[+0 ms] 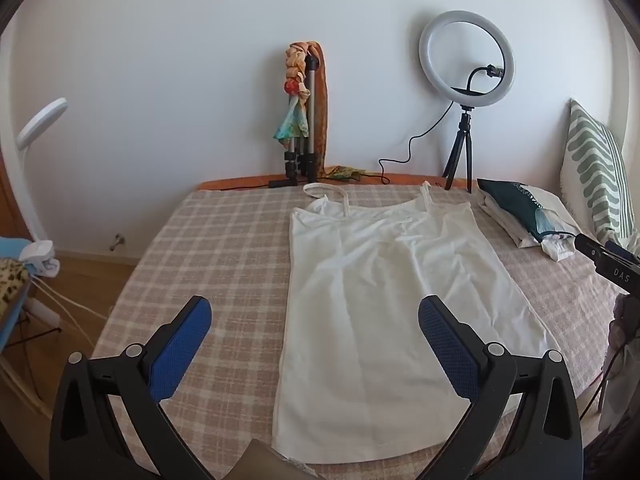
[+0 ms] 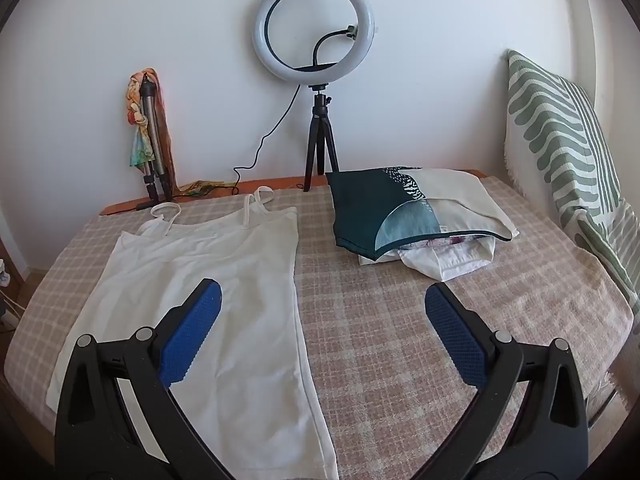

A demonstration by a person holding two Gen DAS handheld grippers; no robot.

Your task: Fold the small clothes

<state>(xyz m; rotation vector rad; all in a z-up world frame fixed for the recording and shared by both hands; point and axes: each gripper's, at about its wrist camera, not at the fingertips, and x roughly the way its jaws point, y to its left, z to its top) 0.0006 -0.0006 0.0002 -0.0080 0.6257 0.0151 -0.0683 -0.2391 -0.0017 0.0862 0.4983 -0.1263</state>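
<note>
A white strappy top (image 1: pixel 380 300) lies flat on the checked bed cover (image 1: pixel 224 248), straps toward the wall. My left gripper (image 1: pixel 316 320) is open and empty, held above the top's lower left part. The top also shows in the right wrist view (image 2: pixel 208 280), left of centre. My right gripper (image 2: pixel 324 312) is open and empty, above the top's right edge and the bare cover (image 2: pixel 400 340). Part of the right gripper (image 1: pixel 608 260) shows at the right edge of the left wrist view.
A pile of folded clothes (image 2: pixel 420 216) with a dark green piece on top lies at the back right. A ring light on a tripod (image 2: pixel 316 32) and a scarf-draped stand (image 2: pixel 150 128) are by the wall. A green patterned pillow (image 2: pixel 560 136) leans at the right.
</note>
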